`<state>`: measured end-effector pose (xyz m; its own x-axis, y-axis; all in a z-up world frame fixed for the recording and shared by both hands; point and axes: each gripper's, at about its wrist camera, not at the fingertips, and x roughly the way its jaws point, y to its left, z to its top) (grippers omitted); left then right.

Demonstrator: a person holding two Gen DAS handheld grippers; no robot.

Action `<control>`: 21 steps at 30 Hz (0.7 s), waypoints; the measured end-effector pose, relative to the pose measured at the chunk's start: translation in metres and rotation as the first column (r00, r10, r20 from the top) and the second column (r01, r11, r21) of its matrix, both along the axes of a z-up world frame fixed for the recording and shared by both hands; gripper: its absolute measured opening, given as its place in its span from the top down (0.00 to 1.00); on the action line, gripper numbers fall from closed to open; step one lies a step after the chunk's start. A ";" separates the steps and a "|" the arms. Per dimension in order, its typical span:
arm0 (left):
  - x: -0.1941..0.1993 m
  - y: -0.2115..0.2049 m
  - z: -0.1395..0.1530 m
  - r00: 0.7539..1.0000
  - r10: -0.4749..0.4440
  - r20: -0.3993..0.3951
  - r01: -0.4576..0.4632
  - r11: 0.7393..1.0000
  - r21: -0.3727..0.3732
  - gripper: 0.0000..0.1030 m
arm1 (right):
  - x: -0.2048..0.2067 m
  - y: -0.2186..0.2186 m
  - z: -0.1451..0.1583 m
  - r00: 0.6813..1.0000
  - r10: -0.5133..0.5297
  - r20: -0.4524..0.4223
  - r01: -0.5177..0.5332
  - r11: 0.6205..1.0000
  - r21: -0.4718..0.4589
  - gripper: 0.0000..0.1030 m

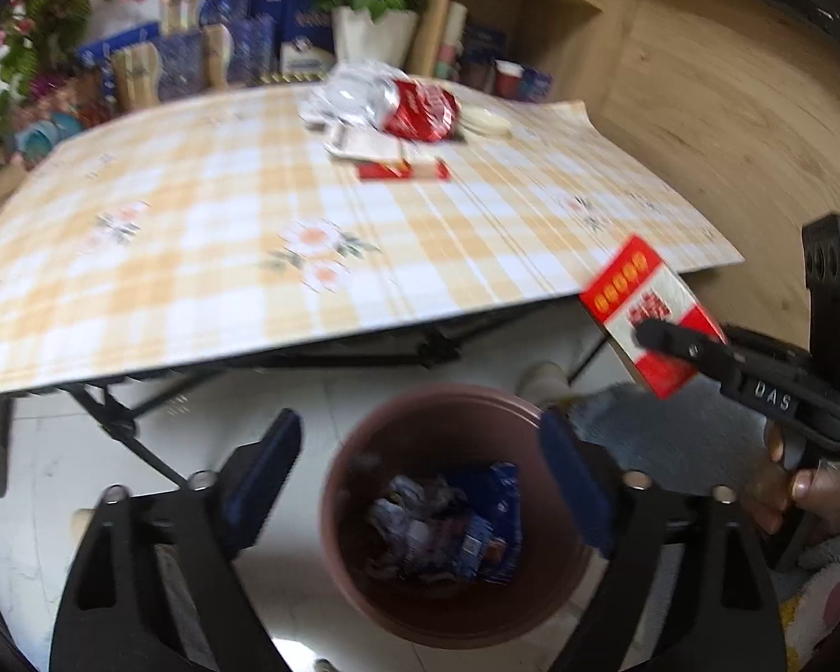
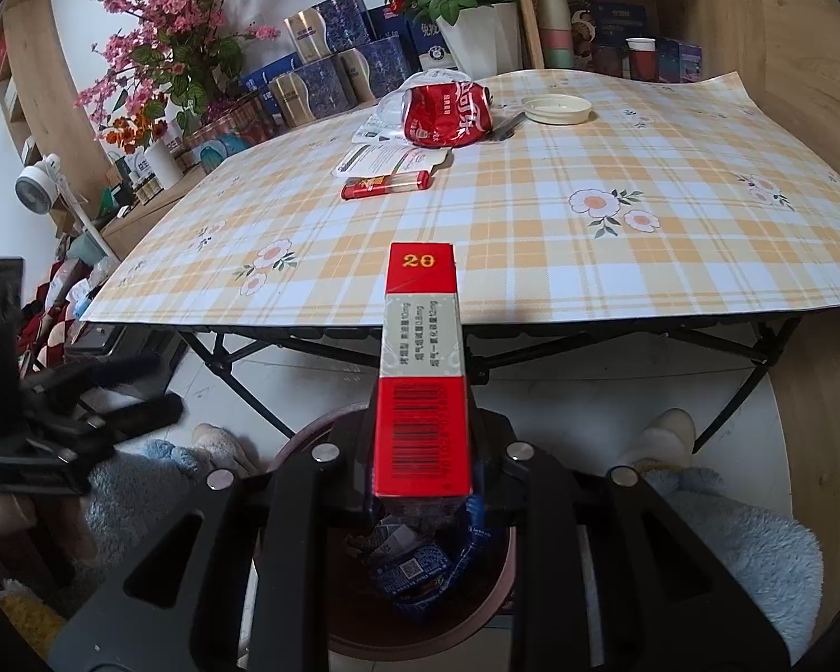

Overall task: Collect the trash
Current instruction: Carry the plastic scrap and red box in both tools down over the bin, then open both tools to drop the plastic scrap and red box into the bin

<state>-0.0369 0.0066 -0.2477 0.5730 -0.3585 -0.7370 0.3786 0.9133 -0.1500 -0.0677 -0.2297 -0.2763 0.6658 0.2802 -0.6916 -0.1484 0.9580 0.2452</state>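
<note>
The mouth of the round brown plastic bin (image 1: 448, 509) lies unblocked below the left tongs (image 1: 420, 481), wrappers only at its bottom. The right tongs (image 2: 423, 448) carry a red-and-white cardboard carton (image 2: 423, 369) above the same rim. The checked-cloth table (image 2: 532, 257) edge overhangs just beyond; its black folding legs (image 2: 241, 381) flank the bin.

My left gripper (image 1: 420, 470) tilts steeply downward with its blue-padded fingers (image 1: 263, 465) spread wide and nothing between them. My right gripper (image 2: 423, 448) tilts down at much the same angle, its jaws clamped narrow on the lower end of a red and white box (image 2: 423, 369). In the left view, my right hand (image 1: 812, 487) wraps around that gripper's handle, one finger on the trigger.
</note>
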 end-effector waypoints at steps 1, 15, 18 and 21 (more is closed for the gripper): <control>-0.001 0.003 0.003 1.000 0.009 0.016 -0.009 1.000 0.007 0.13 | 0.000 0.001 0.000 1.000 0.003 -0.001 -0.003 1.000 -0.002 0.75; -0.044 0.067 0.029 0.967 0.177 0.183 -0.183 0.983 0.021 0.06 | -0.001 0.036 -0.008 0.994 0.106 -0.036 -0.109 0.987 -0.117 0.75; -0.047 0.071 0.025 0.962 0.210 0.176 -0.217 0.976 0.020 0.06 | -0.003 0.044 -0.009 0.992 0.120 -0.039 -0.124 0.981 -0.149 0.75; -0.048 0.074 0.024 0.959 0.228 0.171 -0.237 0.971 0.031 0.06 | -0.003 0.049 -0.010 0.991 0.125 -0.047 -0.131 0.976 -0.171 0.74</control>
